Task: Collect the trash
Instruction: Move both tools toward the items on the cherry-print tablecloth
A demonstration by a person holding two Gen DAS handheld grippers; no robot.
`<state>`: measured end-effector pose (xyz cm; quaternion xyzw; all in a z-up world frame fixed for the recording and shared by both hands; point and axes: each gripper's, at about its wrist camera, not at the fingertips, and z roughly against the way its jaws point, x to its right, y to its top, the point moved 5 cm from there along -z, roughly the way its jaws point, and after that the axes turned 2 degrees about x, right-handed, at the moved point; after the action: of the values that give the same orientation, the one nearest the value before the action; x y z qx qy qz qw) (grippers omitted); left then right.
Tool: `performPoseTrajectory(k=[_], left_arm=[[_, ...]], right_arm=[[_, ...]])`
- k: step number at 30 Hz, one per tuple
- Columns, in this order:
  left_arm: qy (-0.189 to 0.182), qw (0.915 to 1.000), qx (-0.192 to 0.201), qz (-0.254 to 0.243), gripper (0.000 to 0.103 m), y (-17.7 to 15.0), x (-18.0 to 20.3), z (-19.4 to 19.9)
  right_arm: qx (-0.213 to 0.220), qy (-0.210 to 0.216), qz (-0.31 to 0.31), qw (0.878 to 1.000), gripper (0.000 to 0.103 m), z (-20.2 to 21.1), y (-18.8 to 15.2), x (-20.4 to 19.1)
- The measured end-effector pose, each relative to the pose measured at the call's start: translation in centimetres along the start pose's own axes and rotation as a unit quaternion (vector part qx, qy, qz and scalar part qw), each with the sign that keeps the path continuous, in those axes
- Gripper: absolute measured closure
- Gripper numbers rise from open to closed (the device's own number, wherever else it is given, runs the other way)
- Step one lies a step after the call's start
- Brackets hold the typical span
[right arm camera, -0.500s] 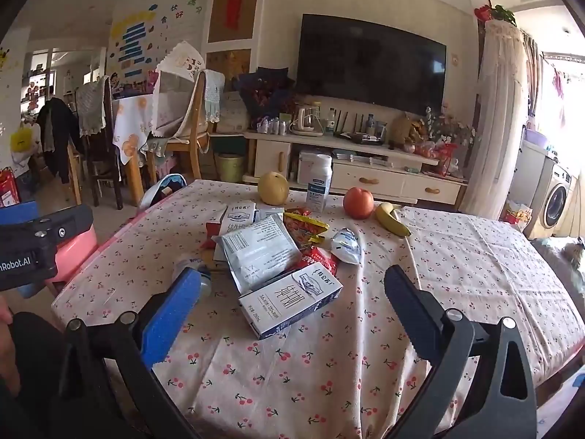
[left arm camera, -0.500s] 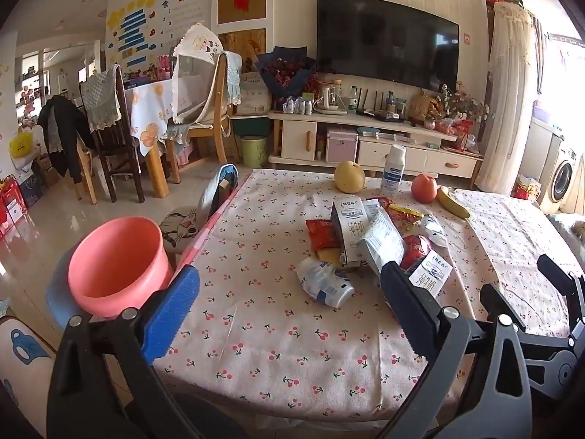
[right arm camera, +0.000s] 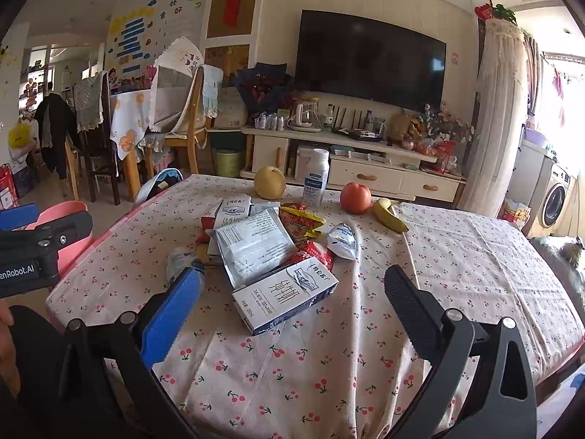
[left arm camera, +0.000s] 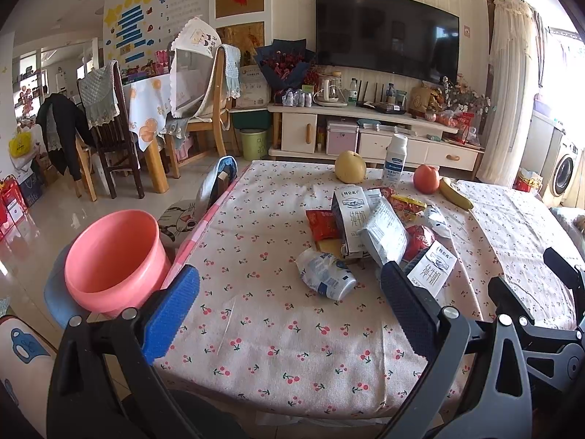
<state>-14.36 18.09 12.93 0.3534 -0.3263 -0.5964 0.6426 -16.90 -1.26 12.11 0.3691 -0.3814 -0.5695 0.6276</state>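
Observation:
A heap of trash lies mid-table on the cherry-print cloth (left arm camera: 278, 329): a crushed white bottle (left arm camera: 325, 274), an upright milk carton (left arm camera: 351, 219), a milk carton lying flat (right arm camera: 285, 296), a grey foil pouch (right arm camera: 256, 245), red snack wrappers (right arm camera: 301, 219) and a crumpled white wrapper (right arm camera: 343, 239). A pink bucket (left arm camera: 113, 259) stands off the table's left edge. My left gripper (left arm camera: 289, 307) hovers open over the near cloth, short of the crushed bottle. My right gripper (right arm camera: 292, 311) is open too, with the flat carton showing between its fingers, untouched.
At the table's far side sit a yellow pear (left arm camera: 350, 167), a white bottle (left arm camera: 395, 161), a red apple (left arm camera: 426, 178) and a banana (left arm camera: 455, 194). Beyond are a TV cabinet (left arm camera: 365, 135), chairs (left arm camera: 109, 128) and a green bin (left arm camera: 254, 143). A washing machine (left arm camera: 563, 172) stands right.
Both grippers have kept almost still; the views shift only slightly. Nothing on the table has moved.

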Motion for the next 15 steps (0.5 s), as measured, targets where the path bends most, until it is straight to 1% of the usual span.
performPoseTrajectory(k=[6,10,15], left_arm=[[0.002,1.0000,-0.003,-0.002,0.003,-0.2,-0.1,-0.2],[0.004,1.0000,-0.007,-0.004,0.003,-0.6,-0.2,-0.6],[0.007,0.9999,-0.011,-0.007,0.003,-0.8,-0.2,-1.0]], right_arm=[[-0.011,0.000,0.005,1.000,0.004,-0.7,-0.4,0.4],[-0.010,0.002,0.002,1.000,0.004,-0.8,-0.6,0.4],[-0.024,0.013,-0.007,1.000,0.004,-1.6,-1.1,0.8]])
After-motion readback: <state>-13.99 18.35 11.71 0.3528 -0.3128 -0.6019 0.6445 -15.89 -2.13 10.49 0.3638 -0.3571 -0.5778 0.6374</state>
